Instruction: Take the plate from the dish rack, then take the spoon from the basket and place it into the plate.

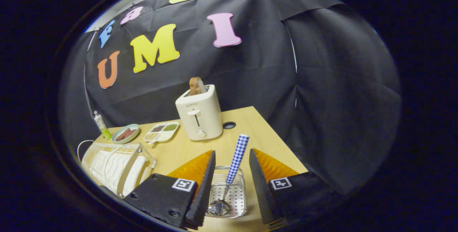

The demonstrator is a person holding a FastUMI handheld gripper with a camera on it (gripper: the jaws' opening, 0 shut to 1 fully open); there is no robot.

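A spoon [236, 160] with a blue-and-white checked handle leans upright in a small perforated metal basket [239, 194], its bowl resting on the basket floor. My gripper [232, 151] is open, one finger on each side of the basket. The handle stands in the gap between the fingertips, and neither finger touches it. To the left of the fingers a white wire dish rack [107, 162] sits on the wooden table [247, 121]. A white plate [135, 175] stands on edge in the near end of the rack.
A cream toaster [200, 116] with a bread slice [196, 85] stands beyond the basket. Left of it lie a divided snack tray [161, 132], a small bowl [125, 134] and a tube [101, 124]. The table's right edge runs close beside the right finger.
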